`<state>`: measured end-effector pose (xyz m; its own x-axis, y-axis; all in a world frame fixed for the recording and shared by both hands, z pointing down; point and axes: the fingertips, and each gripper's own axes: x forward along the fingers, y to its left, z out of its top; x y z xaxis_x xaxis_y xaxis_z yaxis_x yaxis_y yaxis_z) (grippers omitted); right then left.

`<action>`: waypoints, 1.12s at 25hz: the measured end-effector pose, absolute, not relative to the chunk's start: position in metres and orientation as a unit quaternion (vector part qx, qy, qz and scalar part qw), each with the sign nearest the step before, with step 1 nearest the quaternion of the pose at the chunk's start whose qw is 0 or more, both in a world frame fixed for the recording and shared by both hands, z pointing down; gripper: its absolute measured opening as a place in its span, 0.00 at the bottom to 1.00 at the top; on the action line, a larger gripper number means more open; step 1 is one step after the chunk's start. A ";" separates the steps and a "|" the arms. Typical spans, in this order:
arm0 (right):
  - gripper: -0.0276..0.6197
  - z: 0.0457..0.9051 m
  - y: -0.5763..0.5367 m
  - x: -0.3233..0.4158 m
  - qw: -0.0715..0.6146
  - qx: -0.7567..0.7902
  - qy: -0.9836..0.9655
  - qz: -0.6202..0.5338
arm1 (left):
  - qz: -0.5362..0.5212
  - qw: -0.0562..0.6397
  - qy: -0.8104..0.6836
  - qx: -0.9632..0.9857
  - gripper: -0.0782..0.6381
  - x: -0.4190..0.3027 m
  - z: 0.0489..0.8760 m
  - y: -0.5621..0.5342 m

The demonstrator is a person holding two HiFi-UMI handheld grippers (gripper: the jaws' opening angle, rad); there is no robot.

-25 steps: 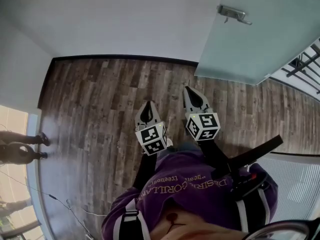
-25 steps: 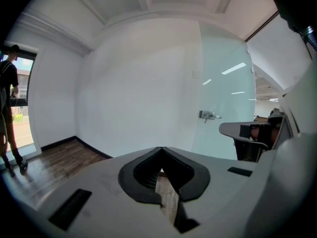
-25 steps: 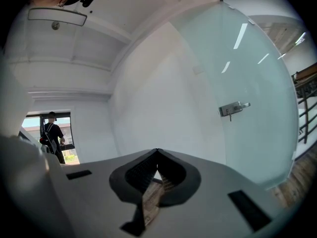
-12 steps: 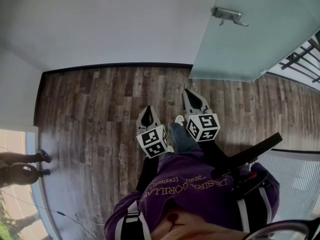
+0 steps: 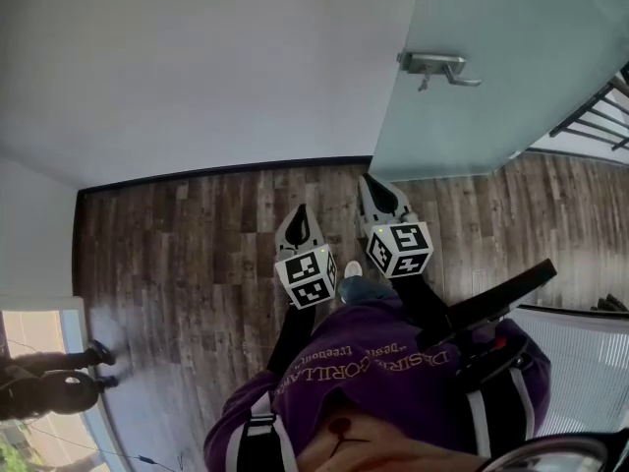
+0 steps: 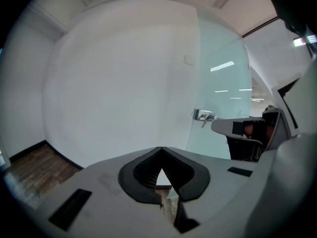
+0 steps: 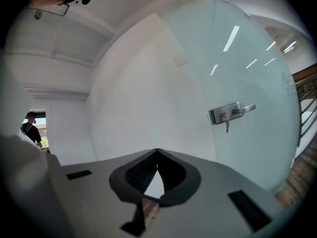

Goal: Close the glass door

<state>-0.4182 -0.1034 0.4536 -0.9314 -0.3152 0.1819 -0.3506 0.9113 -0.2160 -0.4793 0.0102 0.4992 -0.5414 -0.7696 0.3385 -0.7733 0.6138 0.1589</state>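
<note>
Wood floor [image 5: 197,244]; left claw [image 5: 300,214], right claw [image 5: 369,183] closed, empty, facing glass door [image 5: 511,57].

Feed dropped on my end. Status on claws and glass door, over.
Left claw shut, empty. Right claw shut, empty. Glass door ahead to the right, handle untouched. Nothing seen between claws and door.
</note>
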 end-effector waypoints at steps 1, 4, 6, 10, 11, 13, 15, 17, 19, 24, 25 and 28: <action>0.04 0.452 -0.115 -0.421 0.071 0.177 -0.974 0.123 | 0.005 0.191 -0.874 0.447 0.11 -0.482 0.498 -0.004; 0.04 0.449 -0.151 -0.424 0.068 0.199 -0.970 0.122 | 0.010 0.193 -0.861 0.470 0.11 -0.486 0.497 -0.044; 0.04 0.450 -0.171 -0.423 0.068 0.215 -0.967 0.120 | 0.013 0.195 -0.854 0.482 0.11 -0.489 0.499 -0.065; 0.04 0.453 -0.205 -0.414 0.067 0.251 -0.957 0.127 | 0.017 0.204 -0.842 0.499 0.11 -0.495 0.505 -0.098; 0.04 0.454 -0.213 -0.410 0.067 0.261 -0.954 0.129 | 0.018 0.206 -0.837 0.506 0.11 -0.494 0.506 -0.107; 0.04 0.454 -0.227 -0.402 0.065 0.282 -0.948 0.130 | 0.022 0.207 -0.828 0.521 0.11 -0.492 0.507 -0.123; 0.04 0.455 -0.241 -0.396 0.063 0.301 -0.943 0.130 | 0.028 0.207 -0.818 0.536 0.11 -0.491 0.508 -0.140; 0.04 0.457 -0.255 -0.391 0.062 0.320 -0.936 0.131 | 0.032 0.207 -0.808 0.550 0.11 -0.491 0.509 -0.156; 0.04 0.459 -0.267 -0.387 0.060 0.340 -0.929 0.131 | 0.036 0.208 -0.797 0.565 0.11 -0.492 0.512 -0.170; 0.04 0.457 -0.305 -0.386 0.033 0.391 -0.910 0.135 | 0.055 0.203 -0.764 0.610 0.11 -0.504 0.514 -0.208; 0.04 0.455 -0.315 -0.385 0.028 0.406 -0.903 0.134 | 0.059 0.198 -0.757 0.619 0.11 -0.509 0.511 -0.216; 0.04 0.448 -0.347 -0.385 0.031 0.452 -0.886 0.096 | 0.066 0.187 -0.745 0.637 0.11 -0.531 0.503 -0.238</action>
<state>-0.3855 -0.3468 0.4483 -0.5886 -0.7959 0.1422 -0.8079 0.5722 -0.1413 -0.5313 -0.2375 0.5031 -0.1182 -0.9245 0.3625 -0.9737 0.1794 0.1402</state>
